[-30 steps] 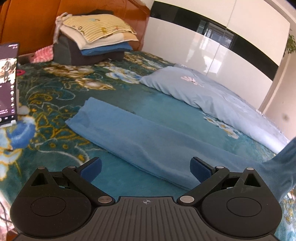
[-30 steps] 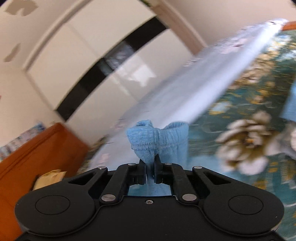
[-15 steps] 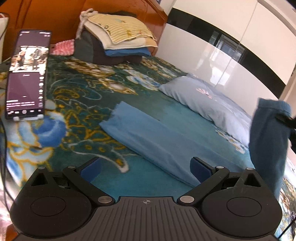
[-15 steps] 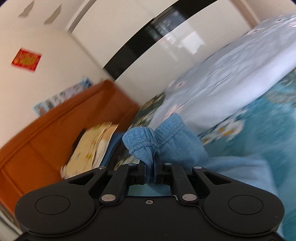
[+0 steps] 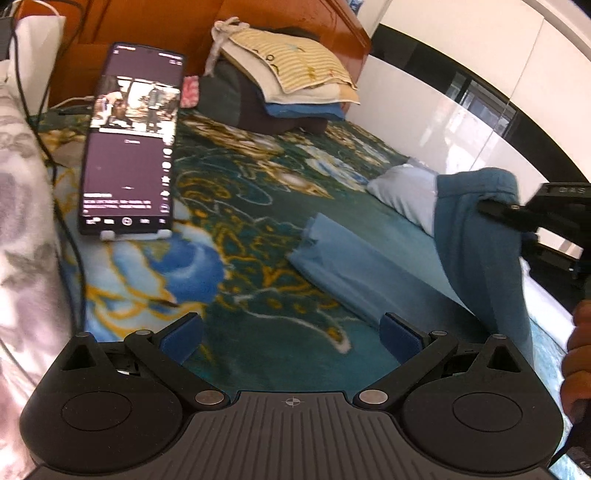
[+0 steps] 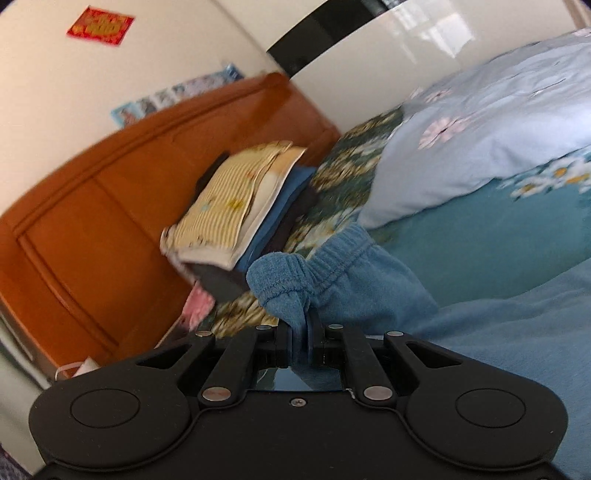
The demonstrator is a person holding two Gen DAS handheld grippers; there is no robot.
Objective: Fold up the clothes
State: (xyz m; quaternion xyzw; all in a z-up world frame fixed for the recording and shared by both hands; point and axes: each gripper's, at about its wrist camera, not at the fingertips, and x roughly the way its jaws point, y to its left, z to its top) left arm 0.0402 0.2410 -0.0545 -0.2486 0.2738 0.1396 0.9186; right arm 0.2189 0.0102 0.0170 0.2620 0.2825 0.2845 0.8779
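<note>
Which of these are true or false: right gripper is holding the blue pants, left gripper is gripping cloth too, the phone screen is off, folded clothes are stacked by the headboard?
1. The right gripper is shut on the blue pants. True; it pinches them at the elastic waistband.
2. The left gripper grips cloth too. False: its jaws stand open with nothing between them.
3. The phone has a dark screen. False: it is lit and shows a picture.
4. Folded clothes are stacked by the wooden headboard. True.

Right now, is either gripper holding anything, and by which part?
The right gripper holds the blue pants by the bunched elastic waistband. The left gripper is open and holds nothing.
</note>
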